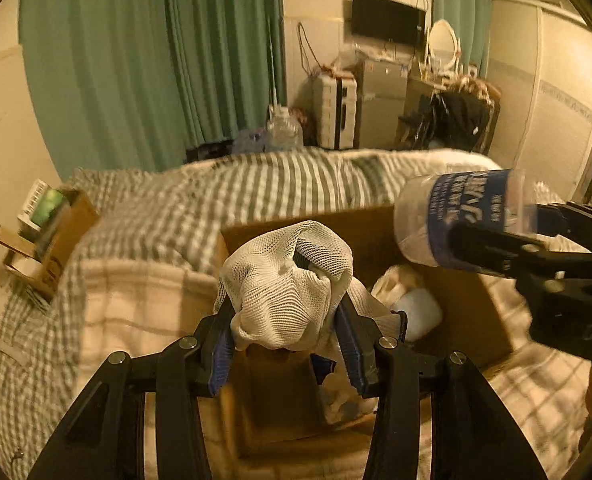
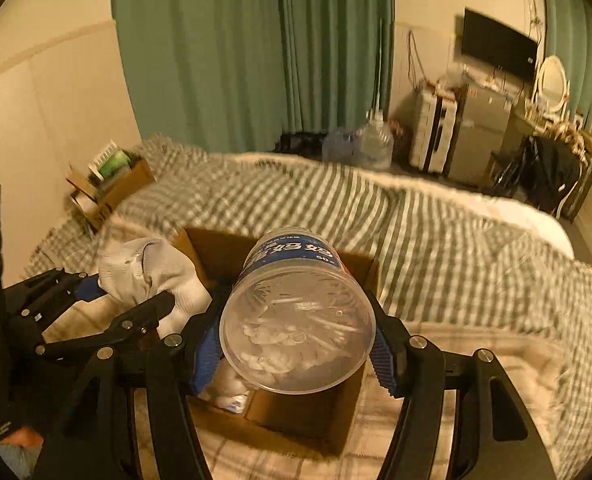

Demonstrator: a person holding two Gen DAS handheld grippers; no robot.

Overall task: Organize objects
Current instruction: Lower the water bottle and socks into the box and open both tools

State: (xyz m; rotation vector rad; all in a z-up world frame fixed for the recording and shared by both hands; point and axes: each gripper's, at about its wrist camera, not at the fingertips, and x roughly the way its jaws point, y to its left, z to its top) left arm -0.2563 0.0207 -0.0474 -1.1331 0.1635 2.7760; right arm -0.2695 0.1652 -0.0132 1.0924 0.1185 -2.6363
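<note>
- Left wrist view: left gripper (image 1: 286, 312) clenched on white mesh bag (image 1: 286, 280), held just above the open cardboard box (image 1: 456, 300) on the bed.
- Right gripper (image 2: 298, 344) grasps clear tub (image 2: 296, 312), long axis along the fingers, also over the box; drop looks straight down for both.

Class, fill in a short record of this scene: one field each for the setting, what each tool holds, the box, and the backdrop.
setting: checked blanket on a bed
left tool: shut on a white mesh cloth, above the box
right tool: shut on a clear tub with a blue label, lying sideways
box: open cardboard, white items inside
second box: at the bed's far left edge
backdrop: green curtains, wall screen
</note>
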